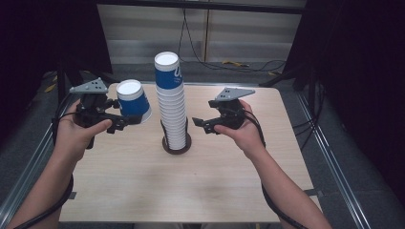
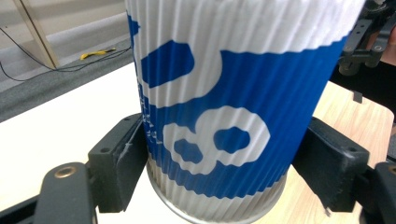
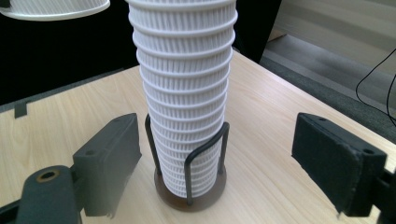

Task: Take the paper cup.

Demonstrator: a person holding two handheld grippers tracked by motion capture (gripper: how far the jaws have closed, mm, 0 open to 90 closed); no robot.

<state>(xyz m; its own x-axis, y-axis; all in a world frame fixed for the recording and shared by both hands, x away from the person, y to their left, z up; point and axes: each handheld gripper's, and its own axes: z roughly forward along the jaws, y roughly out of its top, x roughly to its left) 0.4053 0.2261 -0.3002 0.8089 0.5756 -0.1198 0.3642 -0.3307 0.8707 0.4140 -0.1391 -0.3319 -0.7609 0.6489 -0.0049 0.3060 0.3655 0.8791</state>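
A tall stack of upturned white ribbed paper cups (image 1: 172, 105), the top one blue and white, stands in a dark wire holder (image 1: 176, 145) at the middle of the table. My left gripper (image 1: 129, 119) hangs to the left of the stack, shut on a single blue-and-white cup (image 1: 133, 100) held bottom up and tilted. In the left gripper view both pads press the cup (image 2: 233, 93) near its rim. My right gripper (image 1: 200, 124) sits just right of the stack, open and holding nothing. In the right gripper view the stack (image 3: 187, 93) stands beyond and between the jaws, apart from them.
The light wooden table (image 1: 143, 181) has metal rails along both sides. Cables lie on the grey floor (image 1: 229, 64) behind it. Dark curtains close in the left and right. The held cup's rim (image 3: 51, 9) shows at the upper left of the right gripper view.
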